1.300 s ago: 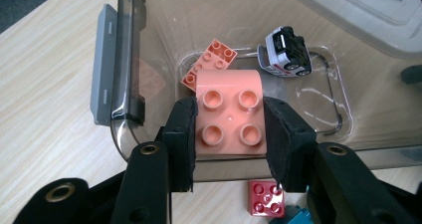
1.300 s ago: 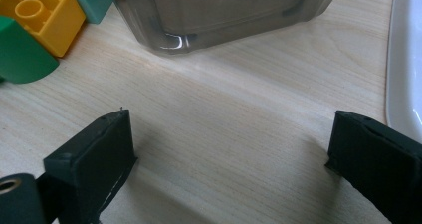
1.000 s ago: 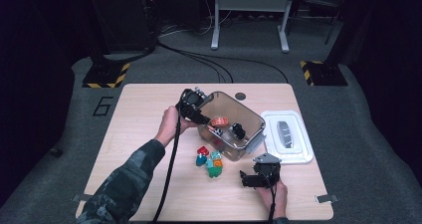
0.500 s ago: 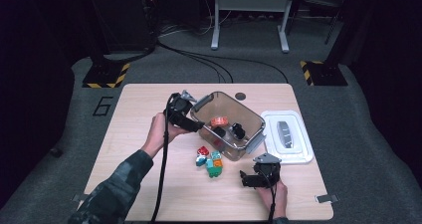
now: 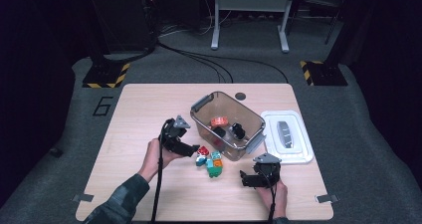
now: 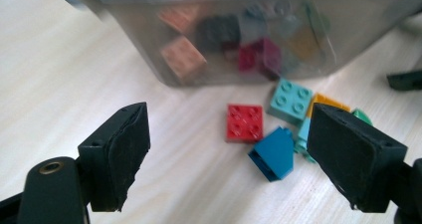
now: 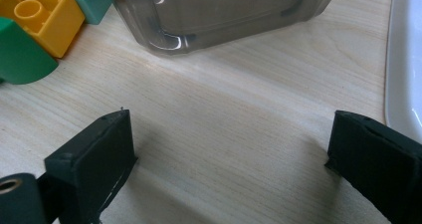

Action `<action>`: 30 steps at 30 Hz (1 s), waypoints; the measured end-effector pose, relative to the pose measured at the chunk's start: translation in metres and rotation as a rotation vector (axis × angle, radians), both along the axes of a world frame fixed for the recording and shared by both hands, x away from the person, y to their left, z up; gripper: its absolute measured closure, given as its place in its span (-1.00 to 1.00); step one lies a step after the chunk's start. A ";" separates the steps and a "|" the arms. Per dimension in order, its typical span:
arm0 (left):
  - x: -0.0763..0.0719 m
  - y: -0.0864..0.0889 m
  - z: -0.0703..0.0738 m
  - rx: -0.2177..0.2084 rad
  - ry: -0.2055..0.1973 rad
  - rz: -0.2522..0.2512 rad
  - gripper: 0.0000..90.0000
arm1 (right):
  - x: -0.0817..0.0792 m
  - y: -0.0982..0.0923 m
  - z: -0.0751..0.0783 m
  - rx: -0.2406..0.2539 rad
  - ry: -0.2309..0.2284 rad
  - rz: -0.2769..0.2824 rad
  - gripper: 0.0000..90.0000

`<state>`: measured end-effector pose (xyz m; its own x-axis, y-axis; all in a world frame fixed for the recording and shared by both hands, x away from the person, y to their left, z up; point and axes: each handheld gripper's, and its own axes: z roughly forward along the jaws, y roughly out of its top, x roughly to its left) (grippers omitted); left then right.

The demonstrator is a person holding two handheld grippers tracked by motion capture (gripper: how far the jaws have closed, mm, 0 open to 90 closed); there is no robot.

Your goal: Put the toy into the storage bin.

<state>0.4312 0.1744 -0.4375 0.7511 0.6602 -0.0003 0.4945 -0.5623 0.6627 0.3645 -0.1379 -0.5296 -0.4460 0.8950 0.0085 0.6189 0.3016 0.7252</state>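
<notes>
A clear plastic box [image 5: 199,104] stands mid-table with an orange brick [image 5: 219,121] and black pieces [image 5: 238,130] inside. Loose bricks lie in front of it: red [image 5: 203,151], blue [image 5: 200,159], teal [image 5: 215,156] and green [image 5: 215,172]. My left gripper [image 5: 191,149] sits low, just left of this pile. Its jaws have just been opening and nothing is between them. In the left gripper view, the left gripper [image 6: 239,152] faces the red brick [image 6: 245,123] and blue brick [image 6: 272,154] a little ahead. My right gripper [image 5: 245,179] [image 7: 234,134] rests open over bare wood right of the pile.
The box's white lid [image 5: 286,134] lies flat to the right of the box, and its edge [image 7: 405,59] runs beside the right gripper's outer jaw. A yellow brick [image 7: 40,15] and a green one [image 7: 20,55] sit at that gripper's far left. Bare wood spreads across the table's left and front.
My left gripper has come away from the box's left rim, moving toward the near side and down to the loose bricks, and its jaws stand wider. The right gripper has stayed put.
</notes>
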 end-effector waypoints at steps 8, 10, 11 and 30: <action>-0.007 -0.015 -0.033 -0.014 0.018 -0.041 -0.32 | 0.000 0.000 0.000 -0.003 -0.002 0.003 -0.92; -0.009 -0.017 -0.036 -0.008 0.012 -0.062 -0.23 | 0.000 0.000 0.000 -0.001 0.000 0.001 -0.92; -0.010 -0.019 -0.038 -0.003 0.013 -0.066 -0.20 | 0.000 0.000 0.000 0.000 -0.001 0.000 -0.92; -0.015 -0.022 -0.055 0.021 0.022 -0.121 0.31 | 0.000 0.000 0.000 -0.005 -0.003 0.006 -0.92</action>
